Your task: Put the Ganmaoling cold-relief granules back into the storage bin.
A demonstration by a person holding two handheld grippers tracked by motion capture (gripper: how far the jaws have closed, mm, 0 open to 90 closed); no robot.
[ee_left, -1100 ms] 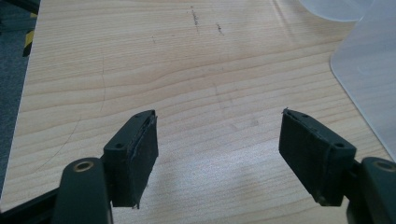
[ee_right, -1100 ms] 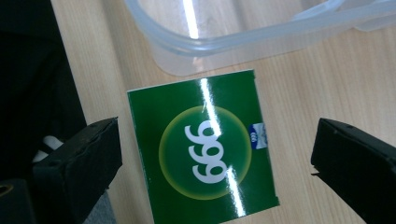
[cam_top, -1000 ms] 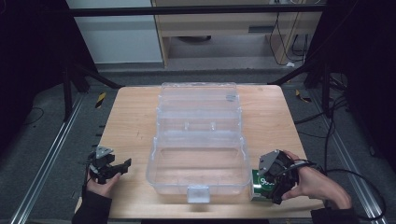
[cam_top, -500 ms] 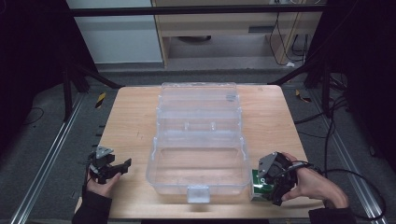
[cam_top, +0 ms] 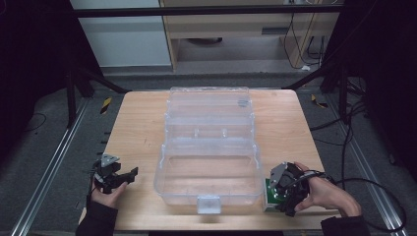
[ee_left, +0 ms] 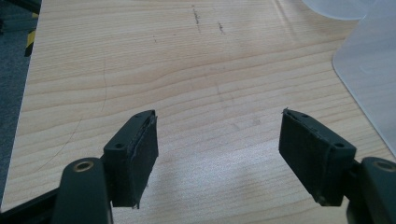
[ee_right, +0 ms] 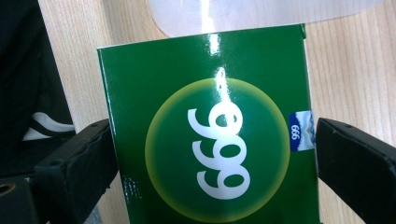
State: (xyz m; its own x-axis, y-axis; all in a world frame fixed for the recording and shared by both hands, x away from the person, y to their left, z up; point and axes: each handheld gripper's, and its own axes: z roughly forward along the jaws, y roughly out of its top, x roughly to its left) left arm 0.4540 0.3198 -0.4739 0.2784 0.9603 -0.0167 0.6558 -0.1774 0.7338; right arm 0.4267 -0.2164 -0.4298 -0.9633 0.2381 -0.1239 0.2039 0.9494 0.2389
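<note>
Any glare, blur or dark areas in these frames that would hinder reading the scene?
Right gripper view: white glare streaks run down the glossy green box, crossing its printed digits. High view: soft and dim, surroundings nearly black, the clear plastic case faint against the table. Left gripper view: evenly lit, sharp wood grain.

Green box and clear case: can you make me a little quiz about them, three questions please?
1. True or false: the lid of the case is shut.
2. Where is the green box? A: inside the case. B: on the table, right of the case in the high view. C: under the left gripper.
3. What is between the left gripper's jaws?

Key: 1 false, it lies open. 2 B. 3 Nothing, they stand open over bare table.
</note>
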